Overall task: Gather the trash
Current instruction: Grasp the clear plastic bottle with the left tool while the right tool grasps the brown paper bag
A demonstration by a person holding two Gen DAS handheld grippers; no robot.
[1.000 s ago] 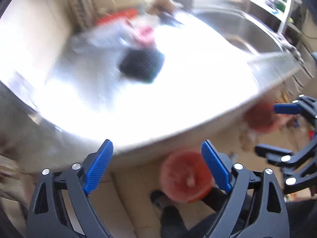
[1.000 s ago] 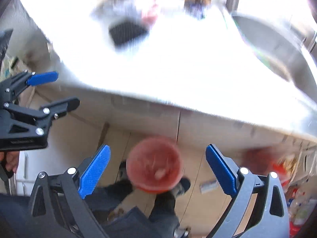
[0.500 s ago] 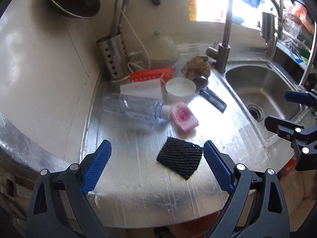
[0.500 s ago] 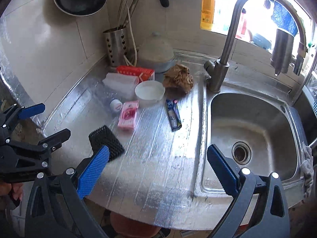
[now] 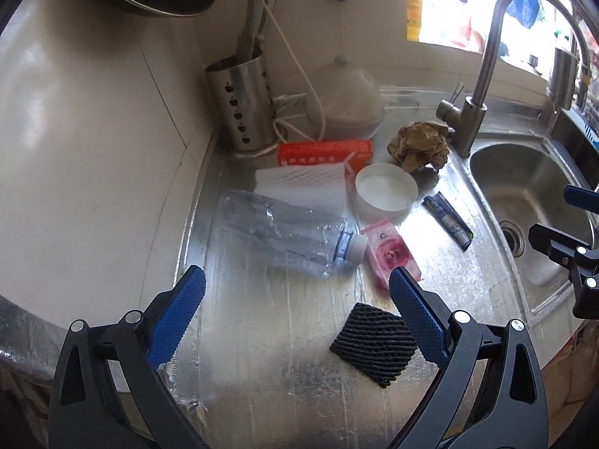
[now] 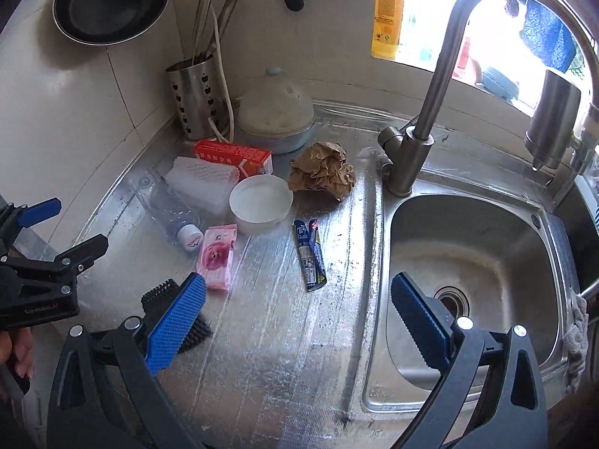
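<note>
Trash lies on the steel counter: a clear plastic bottle (image 5: 284,235) (image 6: 172,209) on its side, a pink packet (image 5: 391,252) (image 6: 217,256), a dark blue wrapper (image 5: 447,220) (image 6: 310,254), crumpled brown paper (image 5: 419,146) (image 6: 322,170), a white cup (image 5: 385,189) (image 6: 261,202), a red box (image 5: 324,151) (image 6: 232,155), white foam (image 5: 303,183) (image 6: 202,179) and a black mesh pad (image 5: 374,340) (image 6: 168,299). My left gripper (image 5: 295,321) is open and empty above the counter's front, short of the bottle. My right gripper (image 6: 297,329) is open and empty above the counter beside the sink.
A steel sink (image 6: 471,262) (image 5: 531,202) with a tall faucet (image 6: 430,112) is to the right. A utensil holder (image 5: 243,108), a white dome lid (image 5: 350,101) and a hanging pan (image 6: 108,2) are at the back wall. A cloth (image 6: 578,340) hangs at the sink's right edge.
Both grippers have swung up from the floor and the red bin to face the counter, then moved closer over it. Both stay open and empty.
</note>
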